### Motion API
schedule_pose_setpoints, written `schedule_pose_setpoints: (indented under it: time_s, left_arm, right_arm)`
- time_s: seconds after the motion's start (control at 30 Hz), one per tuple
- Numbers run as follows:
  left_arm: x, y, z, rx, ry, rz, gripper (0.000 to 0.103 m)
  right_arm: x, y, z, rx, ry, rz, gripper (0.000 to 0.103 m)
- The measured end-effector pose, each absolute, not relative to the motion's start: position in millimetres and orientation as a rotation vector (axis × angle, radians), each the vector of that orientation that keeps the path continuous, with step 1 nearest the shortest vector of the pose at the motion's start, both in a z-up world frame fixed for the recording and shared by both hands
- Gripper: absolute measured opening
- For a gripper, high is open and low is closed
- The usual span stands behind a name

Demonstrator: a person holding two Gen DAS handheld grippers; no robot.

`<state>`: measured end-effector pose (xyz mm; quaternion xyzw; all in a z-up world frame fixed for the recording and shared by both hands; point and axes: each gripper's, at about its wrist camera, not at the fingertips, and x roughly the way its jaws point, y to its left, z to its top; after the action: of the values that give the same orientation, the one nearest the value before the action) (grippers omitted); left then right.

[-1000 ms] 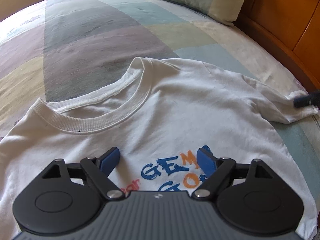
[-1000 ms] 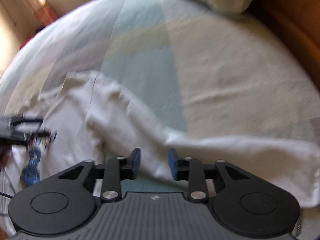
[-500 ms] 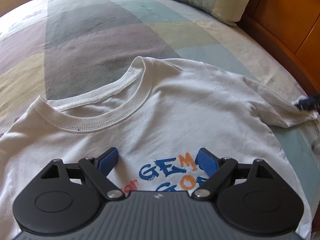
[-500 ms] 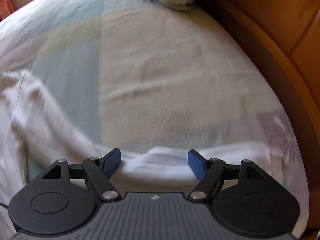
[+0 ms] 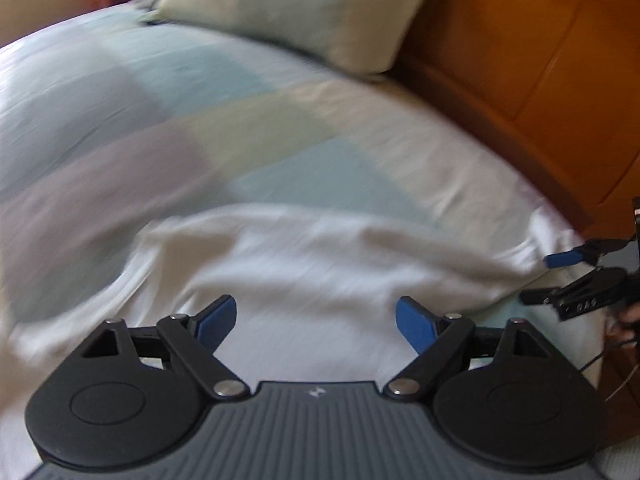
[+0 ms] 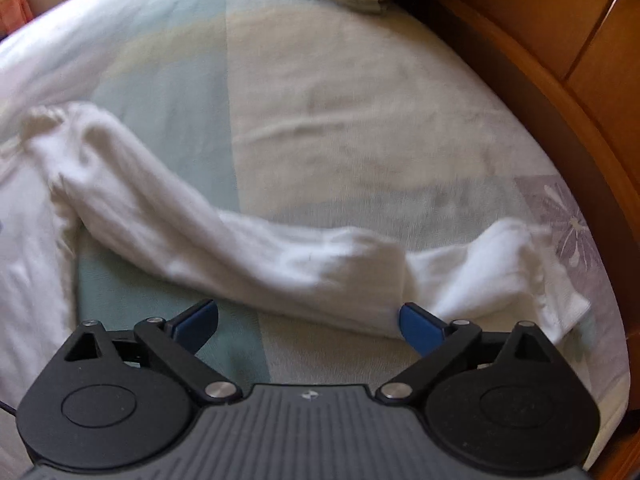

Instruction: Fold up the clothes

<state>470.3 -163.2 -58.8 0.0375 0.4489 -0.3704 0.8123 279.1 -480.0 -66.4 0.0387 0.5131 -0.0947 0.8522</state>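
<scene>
A white T-shirt (image 5: pixel 320 272) lies spread on the bed; this view is blurred. My left gripper (image 5: pixel 316 324) hovers over its body, open, with nothing between the pads. In the right wrist view one sleeve (image 6: pixel 240 240) lies stretched out flat, its cuff (image 6: pixel 520 272) towards the headboard. My right gripper (image 6: pixel 308 320) is just in front of that sleeve with its jaws opening wide. The sleeve's near edge lies by the right pad (image 6: pixel 420 326), but neither pad presses on it. From the left wrist view the right gripper (image 5: pixel 544 279) shows beside the cuff at the far right.
A patchwork bedsheet (image 6: pixel 360 100) covers the mattress. A pale pillow (image 5: pixel 320 8) rests at the head of the bed. A wooden headboard (image 5: pixel 540 60) runs along the right side, close to the cuff. A hand (image 5: pixel 628 320) shows behind the right gripper.
The left wrist view has swung right, off the collar and print, towards the sleeve side. The right gripper's jaws have spread from narrow to wide, and the sleeve now lies stretched out.
</scene>
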Motion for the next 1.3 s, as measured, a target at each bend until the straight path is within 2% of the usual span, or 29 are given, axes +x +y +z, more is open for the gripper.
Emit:
schedule_pose_setpoints:
  time_s: [0.23, 0.43, 0.77, 0.93, 1.07, 1.3]
  left_arm:
    - [506.1, -262.9, -70.8, 0.085, 0.946, -0.975, 0.087]
    - [518.3, -302.8, -96.9, 0.168, 1.08, -1.107, 0.084]
    - [490.2, -244.9, -94.1, 0.127, 1.101, -1.125, 0.086]
    - [490.6, -225.7, -101.9, 0.042, 1.101, -1.102, 0.086]
    - [491.4, -218.4, -100.3, 0.033, 1.08, -1.078, 0.086]
    - [499.5, -195.2, -106.0, 0.015, 1.086, -0.999, 0.086]
  right_arm:
    - [307.5, -499.7, -41.0, 0.07, 0.967, -0.253, 0.1]
    - [351.7, -503.9, -73.1, 0.048, 1.067, -0.159, 0.099]
    - [317.9, -471.9, -75.1, 0.0, 1.073, -0.086, 0.099]
    - [326.9, -466.8, -54.0, 0.038, 0.966, -0.024, 0.097]
    - [360.1, -466.1, -51.7, 0.194, 0.945, 0.17, 0.092]
    - [416.7, -475.1, -90.8, 0.516, 1.043, 0.497, 0.092]
